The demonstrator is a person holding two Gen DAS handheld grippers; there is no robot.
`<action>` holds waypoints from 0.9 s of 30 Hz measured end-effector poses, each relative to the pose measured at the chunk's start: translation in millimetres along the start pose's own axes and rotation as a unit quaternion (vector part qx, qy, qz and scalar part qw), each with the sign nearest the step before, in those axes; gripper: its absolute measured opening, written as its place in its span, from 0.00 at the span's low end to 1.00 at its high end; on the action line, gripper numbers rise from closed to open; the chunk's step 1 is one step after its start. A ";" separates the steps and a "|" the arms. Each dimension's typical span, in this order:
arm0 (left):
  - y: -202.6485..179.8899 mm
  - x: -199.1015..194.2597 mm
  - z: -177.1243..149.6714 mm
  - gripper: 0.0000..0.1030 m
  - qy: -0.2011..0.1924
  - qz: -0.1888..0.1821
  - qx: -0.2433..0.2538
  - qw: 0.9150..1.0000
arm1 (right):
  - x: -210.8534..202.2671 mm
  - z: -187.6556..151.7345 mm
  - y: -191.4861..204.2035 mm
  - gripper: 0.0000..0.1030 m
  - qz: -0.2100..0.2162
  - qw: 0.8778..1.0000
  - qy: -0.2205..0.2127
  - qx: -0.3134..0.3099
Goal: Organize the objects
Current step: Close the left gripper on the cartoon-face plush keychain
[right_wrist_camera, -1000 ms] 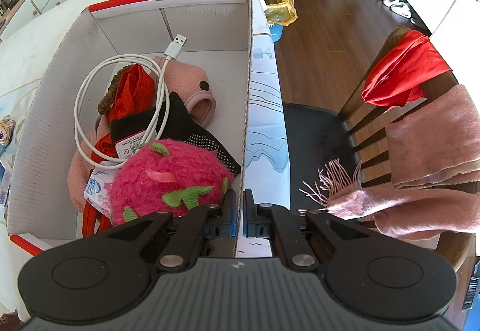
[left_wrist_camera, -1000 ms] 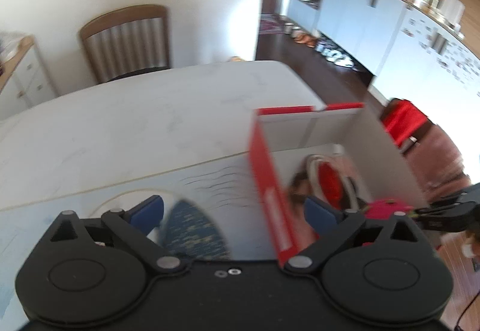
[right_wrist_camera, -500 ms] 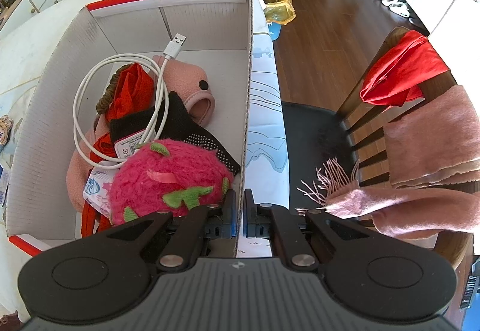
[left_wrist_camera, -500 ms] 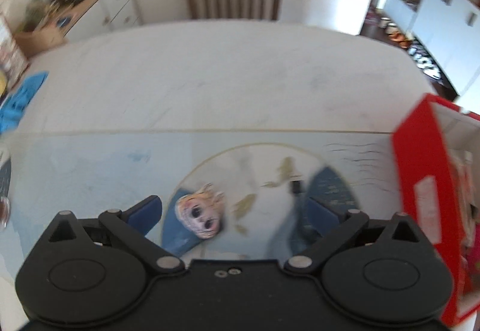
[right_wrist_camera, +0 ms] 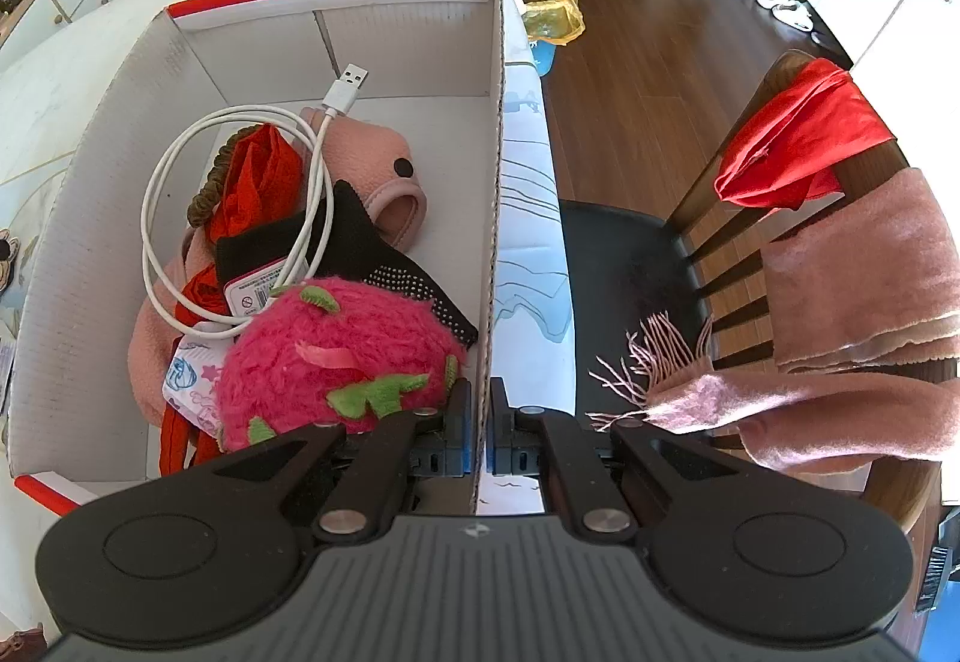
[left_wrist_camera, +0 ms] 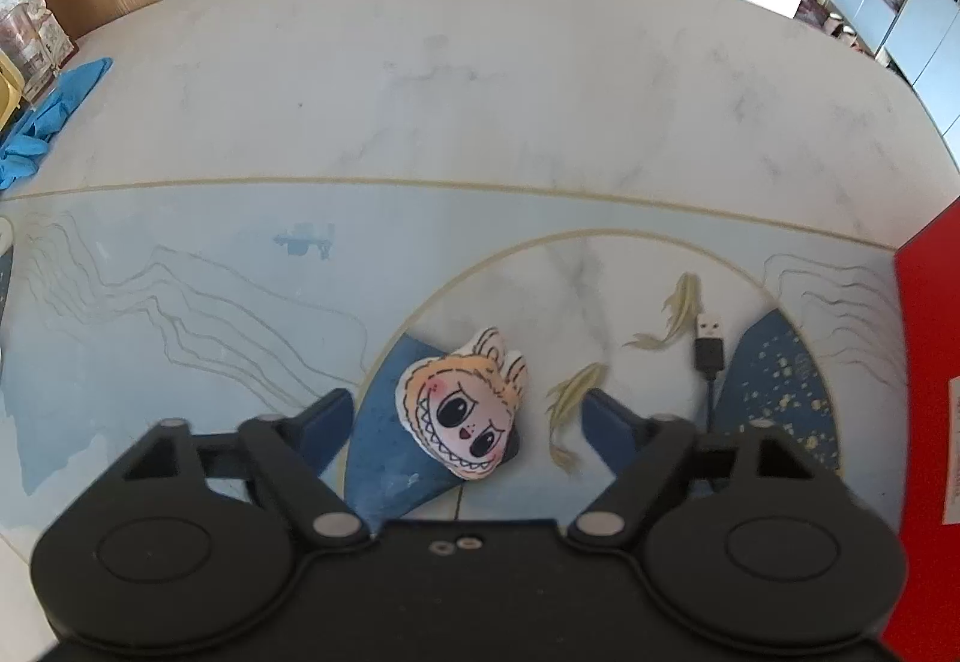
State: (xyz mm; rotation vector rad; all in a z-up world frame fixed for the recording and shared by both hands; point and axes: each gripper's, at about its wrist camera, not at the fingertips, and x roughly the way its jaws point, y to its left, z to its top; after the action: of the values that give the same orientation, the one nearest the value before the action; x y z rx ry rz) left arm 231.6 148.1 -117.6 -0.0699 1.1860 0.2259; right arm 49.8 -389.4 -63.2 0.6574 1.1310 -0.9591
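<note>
The left gripper [left_wrist_camera: 465, 416], jaws closing, straddles the small flat cartoon-face plush [left_wrist_camera: 463, 410] without touching it yet. The right gripper [right_wrist_camera: 478, 428] is clenched on the red-and-white cardboard box's wall [right_wrist_camera: 495, 218]. Next likely: pinch, lift, box it.

The white marble-patterned desk [left_wrist_camera: 480, 80] looks smooth with a soft sheen, and its pale blue printed mat [left_wrist_camera: 180, 302] is glossy. The small cartoon-face plush charm [left_wrist_camera: 465, 410] is printed soft cloth. The red-and-white cardboard box [right_wrist_camera: 495, 134] shows matt, ribbed corrugated walls. Inside lie a fuzzy pink dragon-fruit plush [right_wrist_camera: 336, 356], a smooth white rubbery USB cable [right_wrist_camera: 240, 122] with a shiny metal plug, and matt pink fleece cloth [right_wrist_camera: 372, 152]. The black plastic left hand-held gripper [left_wrist_camera: 465, 416] is matt.
</note>
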 end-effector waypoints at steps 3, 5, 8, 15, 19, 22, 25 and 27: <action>0.7 3.0 -1.3 0.61 0.005 0.000 -0.001 1.000 | 0.0 0.0 -0.3 0.03 0.000 1.000 0.000 0.001; 1.9 2.7 -2.4 0.49 0.005 -0.003 -0.002 1.000 | 0.2 0.0 -0.6 0.03 0.000 1.000 0.001 0.001; 4.0 0.5 -2.9 0.38 0.002 -0.007 0.000 1.000 | 0.4 -0.2 -0.3 0.03 0.000 1.000 0.001 0.002; 3.5 -13.3 -10.3 0.34 -0.019 -0.023 0.007 1.000 | 0.6 -0.2 -0.3 0.03 0.000 1.000 0.001 0.002; -4.6 -35.2 -8.8 0.34 -0.031 -0.033 0.023 0.999 | 0.9 -0.5 -0.3 0.03 0.001 1.000 0.000 0.003; -17.2 -56.0 -9.3 0.34 -0.046 -0.053 0.046 0.997 | 0.8 -0.6 -0.4 0.03 0.001 1.000 0.000 0.003; -35.9 -81.7 -10.9 0.34 -0.066 -0.074 0.072 0.992 | 1.0 -0.2 0.2 0.03 0.001 1.000 -0.001 0.002; -48.0 -96.7 -11.3 0.34 -0.075 -0.091 0.087 0.989 | 1.0 -0.2 0.2 0.03 0.001 1.000 -0.001 0.001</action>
State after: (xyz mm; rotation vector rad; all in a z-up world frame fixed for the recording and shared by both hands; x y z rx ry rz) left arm 197.1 86.0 -35.6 -0.0070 1.0372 -0.0326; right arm 50.0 -389.4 -64.2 0.6589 1.1269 -0.9586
